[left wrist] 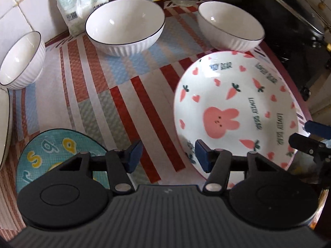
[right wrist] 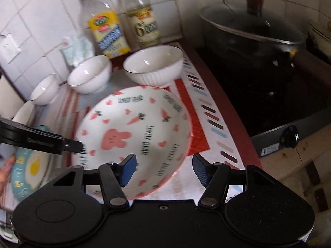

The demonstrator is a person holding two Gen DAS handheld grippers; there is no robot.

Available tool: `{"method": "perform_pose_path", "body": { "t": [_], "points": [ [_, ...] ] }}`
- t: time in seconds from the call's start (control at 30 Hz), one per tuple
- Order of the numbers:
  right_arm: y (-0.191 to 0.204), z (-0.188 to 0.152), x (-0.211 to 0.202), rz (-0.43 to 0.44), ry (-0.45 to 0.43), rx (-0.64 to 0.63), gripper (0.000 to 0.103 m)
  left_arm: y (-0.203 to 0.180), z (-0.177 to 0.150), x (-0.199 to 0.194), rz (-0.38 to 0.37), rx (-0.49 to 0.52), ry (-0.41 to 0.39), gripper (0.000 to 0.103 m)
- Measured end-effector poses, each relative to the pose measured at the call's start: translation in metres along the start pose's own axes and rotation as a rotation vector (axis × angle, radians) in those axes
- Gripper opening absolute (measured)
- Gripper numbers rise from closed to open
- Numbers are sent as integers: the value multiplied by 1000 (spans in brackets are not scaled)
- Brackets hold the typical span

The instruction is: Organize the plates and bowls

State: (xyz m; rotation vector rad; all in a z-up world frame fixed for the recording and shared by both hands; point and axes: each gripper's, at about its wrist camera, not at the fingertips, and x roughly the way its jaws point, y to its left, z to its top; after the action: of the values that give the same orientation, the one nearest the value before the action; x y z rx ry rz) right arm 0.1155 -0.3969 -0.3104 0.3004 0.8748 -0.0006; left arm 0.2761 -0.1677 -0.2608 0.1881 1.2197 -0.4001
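**Both claws wide at the rabbit plate's near rim**

While the rabbit plate (left wrist: pixel 233 111) sits on the striped mat (left wrist: pixel 128 95) near the table's right edge, I have both claws closing in on its near rim, which I judge is the natural place to take a shallow dish: the lip is the only part thin enough to fit between the pads.

My left gripper (left wrist: pixel 168 155) is spread wide and holds nothing. Its right pad overlaps the plate's near-left rim in view, though I cannot tell if it touches; the other pad hangs over bare mat. My right gripper (right wrist: pixel 164 170) is just as wide and also empty. Its left pad sits over the plate's inner slope, its right pad over the mat outside the rim, so the lip lies between them, ready for a pinch.

Three white ribbed bowls stand farther back: a large bowl (left wrist: pixel 125 25) in the middle, another bowl (left wrist: pixel 229 25) just behind the plate, and a small bowl (left wrist: pixel 21 60) off to the left by the tiled wall. They match, so I expect they are meant to nest. A blue egg plate (left wrist: pixel 49 150) lies just beside my left claw, and a white rim (left wrist: pixel 5 128) shows at the far left edge. Bottles and a wok stand behind and to the right, out of my way.
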Motion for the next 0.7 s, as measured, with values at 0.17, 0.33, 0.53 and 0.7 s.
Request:
{"method": "perform_pose_path", "body": {
  "t": [0.17,0.33,0.53,0.7],
  "points": [
    [-6,1,16,1,26,25,60,1,4,8,-69,13,-4,34],
    [-13,0,29,19,57,91,27,-12,5,9,-74,78,-24,20],
    [-22,-2,30,28,50,131,18,-4,6,15,-116,5,-17,26],
    [-23,-1,41,34,39,164,25,-11,7,20,-107,-36,-20,33]
  ]
}}
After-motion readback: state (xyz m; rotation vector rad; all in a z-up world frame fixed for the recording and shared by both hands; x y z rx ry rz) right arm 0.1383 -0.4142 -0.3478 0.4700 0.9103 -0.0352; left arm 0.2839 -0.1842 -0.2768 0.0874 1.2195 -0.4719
